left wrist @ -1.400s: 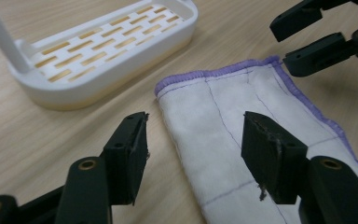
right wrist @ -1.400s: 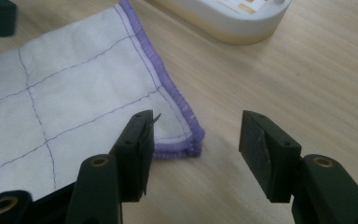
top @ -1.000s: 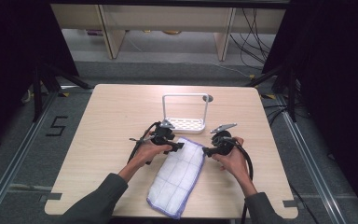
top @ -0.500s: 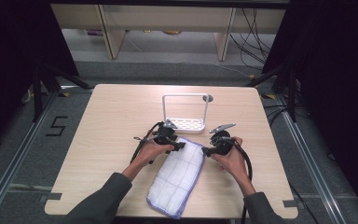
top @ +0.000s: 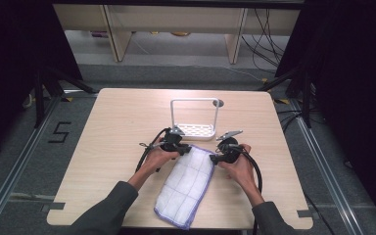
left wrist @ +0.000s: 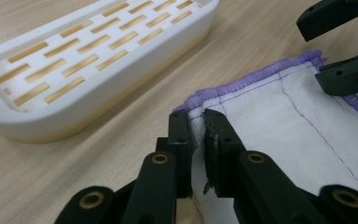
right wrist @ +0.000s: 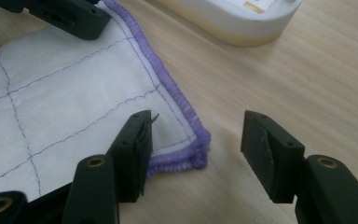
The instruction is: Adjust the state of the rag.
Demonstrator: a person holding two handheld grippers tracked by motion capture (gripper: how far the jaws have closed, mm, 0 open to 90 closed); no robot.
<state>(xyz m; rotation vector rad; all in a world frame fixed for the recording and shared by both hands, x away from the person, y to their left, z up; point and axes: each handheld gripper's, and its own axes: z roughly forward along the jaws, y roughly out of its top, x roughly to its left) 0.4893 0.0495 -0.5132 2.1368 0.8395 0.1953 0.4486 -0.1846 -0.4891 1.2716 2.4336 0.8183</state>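
Nearest the person, the white cloth (top: 186, 185) with its purple edging lies flat on the table (top: 103, 147), its near end by the table's front edge and its far end running up between the two hands; it has not shifted over the last second. What has changed is small and sits at that far end: the left gripper (top: 176, 145) has edged in from the left onto the cloth's far-left corner, and in the left gripper view its jaws now stand nearly together with the corner's hem (left wrist: 196, 122) pinched between them, so I judge that grab as made. The right gripper (top: 221, 155) has barely moved; in the right gripper view its jaws are wide apart, straddling the far-right corner (right wrist: 186, 156), one jaw resting over the fabric and the other on bare wood beyond the edging, with nothing clamped yet. So one corner is secured and the other is lined up; the work in hand looks like taking both far corners, probably to lift or fold the cloth, and closing the right jaws seems the move still owed. Beyond the cloth, just past both grippers, the white slotted rack (top: 195, 129) with its wire handle stands untouched, close to the cloth but apart from it.
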